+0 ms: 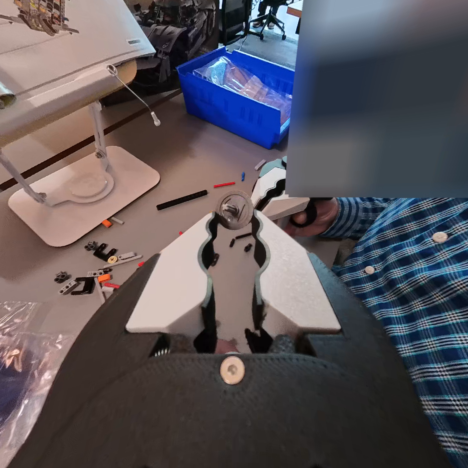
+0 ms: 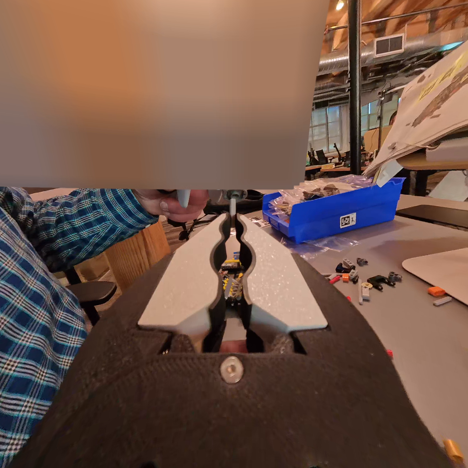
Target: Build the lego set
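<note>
We see a blue bin (image 1: 235, 106) on the grey surface (image 1: 177, 157), filled with clear plastic bags of parts (image 2: 298, 200); what the bags hold is hard to make out. Our left gripper (image 1: 234, 215) has its jaws closed on a grey lego wheel disc (image 1: 235, 210) with an axle (image 2: 232, 205) through its hub. The right gripper (image 2: 232, 218) pinches that axle, jaws nearly together. Loose lego pieces (image 1: 101, 266) lie scattered on the surface near a white stand base (image 1: 83, 197). A yellow-and-black lego assembly (image 2: 231, 278) shows only through the gap between the right jaws. A blurred patch hides much of both views.
</note>
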